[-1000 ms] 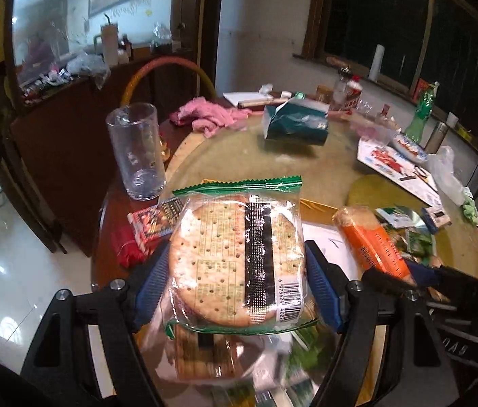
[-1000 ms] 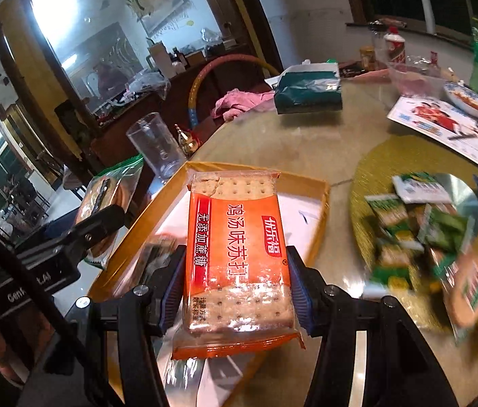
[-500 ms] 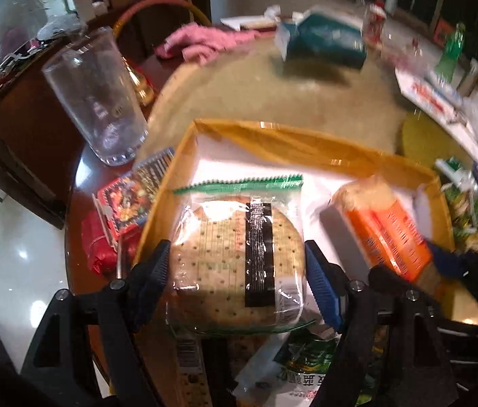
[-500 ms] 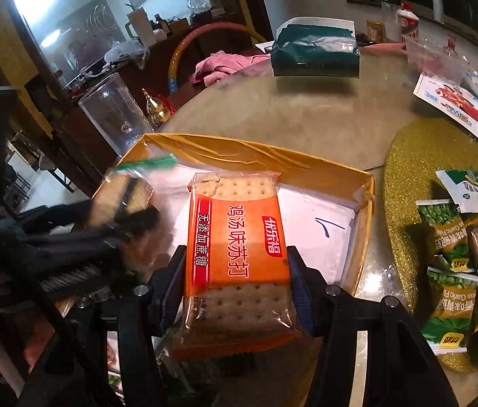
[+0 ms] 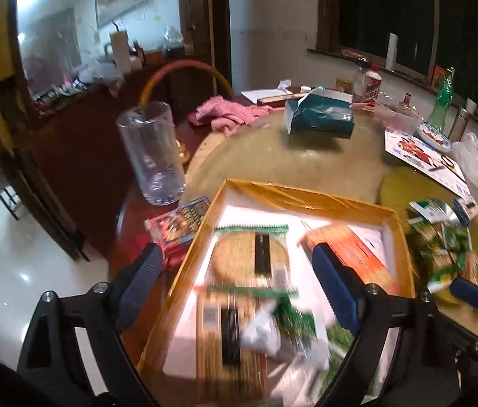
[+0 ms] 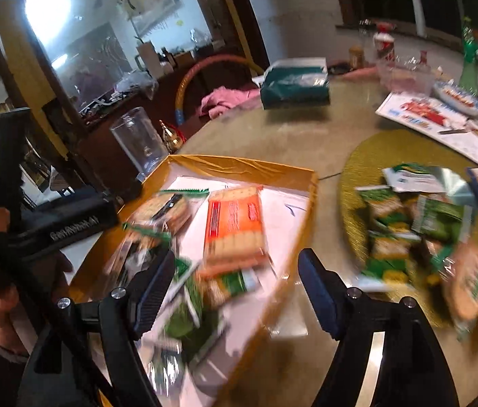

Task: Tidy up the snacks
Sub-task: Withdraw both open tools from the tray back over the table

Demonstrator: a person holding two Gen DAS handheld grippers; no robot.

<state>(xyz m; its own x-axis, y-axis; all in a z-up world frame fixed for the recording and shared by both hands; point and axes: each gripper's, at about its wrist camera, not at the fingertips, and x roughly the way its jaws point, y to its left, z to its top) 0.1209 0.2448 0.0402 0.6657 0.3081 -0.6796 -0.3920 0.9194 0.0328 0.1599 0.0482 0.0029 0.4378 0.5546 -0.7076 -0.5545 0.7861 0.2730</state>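
Both packets now lie released in the gold box: round cracker pack at nine o'clock of the orange cracker pack; left gripper and right gripper jaws, just opening, stand wide and empty.

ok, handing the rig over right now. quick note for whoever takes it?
Left gripper: fingers have just been opening, nothing held; the round cracker pack lies in the gold box below it.
Right gripper: fingers also just opened, empty; the orange cracker pack lies in the box beside the round one.
Done: both packs are in the box, with several green packets at its near end.
Left: the pile of green snack packets on the gold mat, right of the box.
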